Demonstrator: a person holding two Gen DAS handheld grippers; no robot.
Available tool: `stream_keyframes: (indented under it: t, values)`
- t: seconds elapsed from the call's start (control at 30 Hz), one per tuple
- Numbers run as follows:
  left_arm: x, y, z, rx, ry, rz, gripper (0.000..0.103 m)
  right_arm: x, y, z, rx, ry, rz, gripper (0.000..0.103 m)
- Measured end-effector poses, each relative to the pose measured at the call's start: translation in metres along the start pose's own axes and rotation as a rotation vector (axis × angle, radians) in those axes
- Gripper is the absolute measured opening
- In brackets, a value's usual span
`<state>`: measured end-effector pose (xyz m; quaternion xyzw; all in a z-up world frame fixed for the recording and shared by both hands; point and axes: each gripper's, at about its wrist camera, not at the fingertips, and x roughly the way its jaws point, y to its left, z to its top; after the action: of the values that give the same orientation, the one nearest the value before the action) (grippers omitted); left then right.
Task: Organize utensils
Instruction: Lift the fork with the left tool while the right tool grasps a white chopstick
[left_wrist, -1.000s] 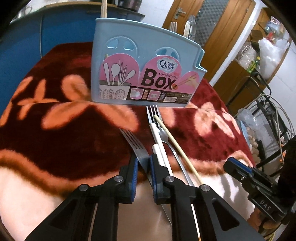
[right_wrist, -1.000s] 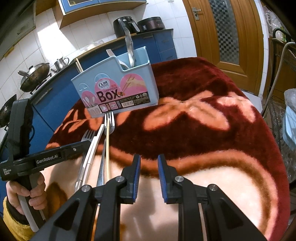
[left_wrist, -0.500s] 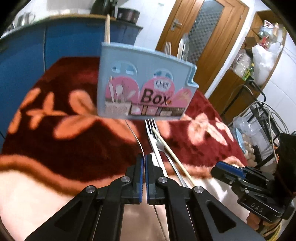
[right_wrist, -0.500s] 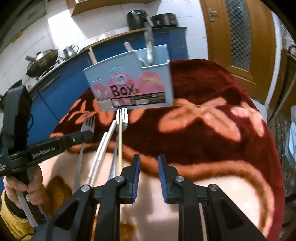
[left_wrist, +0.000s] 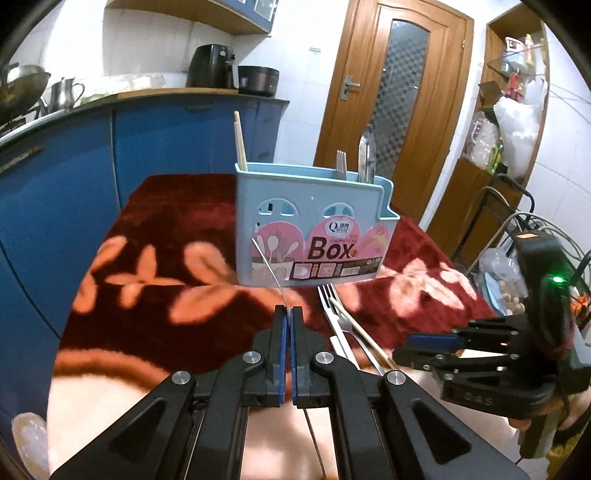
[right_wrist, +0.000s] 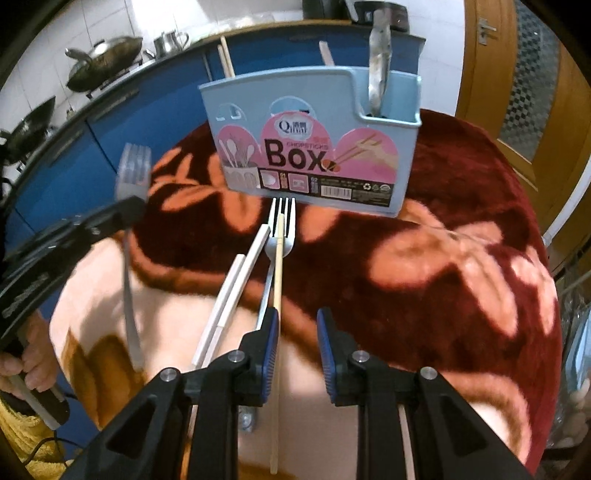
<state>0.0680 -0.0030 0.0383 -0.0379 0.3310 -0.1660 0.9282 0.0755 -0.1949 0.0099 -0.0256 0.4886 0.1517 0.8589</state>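
Note:
My left gripper (left_wrist: 287, 314) is shut on a steel fork (left_wrist: 269, 266), seen edge-on and lifted off the table; in the right wrist view the fork (right_wrist: 130, 206) hangs tines up from that gripper. The light blue utensil box (left_wrist: 314, 229) stands ahead on the red floral cloth, holding a chopstick, a fork and a spoon. A second fork (right_wrist: 277, 236), white chopsticks (right_wrist: 236, 284) and a wooden chopstick (right_wrist: 277, 295) lie in front of the box (right_wrist: 314, 147). My right gripper (right_wrist: 297, 328) is open and empty, low over those utensils.
The red and peach blanket (right_wrist: 461, 258) covers the round table. Blue cabinets (left_wrist: 74, 166) with pots stand behind. A wooden door (left_wrist: 399, 92) and a wire rack (left_wrist: 517, 229) are at the right.
My left gripper closed on the fork and lifted it off the cloth, turning it upright. My right gripper moved closer to the utensils and the box.

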Motion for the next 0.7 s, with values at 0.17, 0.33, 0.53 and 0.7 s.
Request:
stream_keyframes:
  t: [0.17, 0.33, 0.53, 0.7]
  values:
    - [-0.006, 0.004, 0.002, 0.007, -0.027, 0.024, 0.001, 0.012, 0.003, 0.011, -0.01, 0.056, 0.019, 0.024]
    - [-0.007, 0.008, 0.003, 0.002, -0.035, 0.028, 0.001, 0.024, 0.009, 0.021, -0.044, 0.103, 0.021, 0.024]
    - [-0.008, 0.01, 0.003, 0.004, -0.042, 0.031, 0.001, 0.035, 0.013, 0.037, -0.059, 0.147, 0.042, 0.024]
    - [-0.005, 0.009, 0.002, 0.01, -0.039, 0.028, 0.001, 0.047, 0.006, 0.052, -0.019, 0.183, 0.082, 0.023]
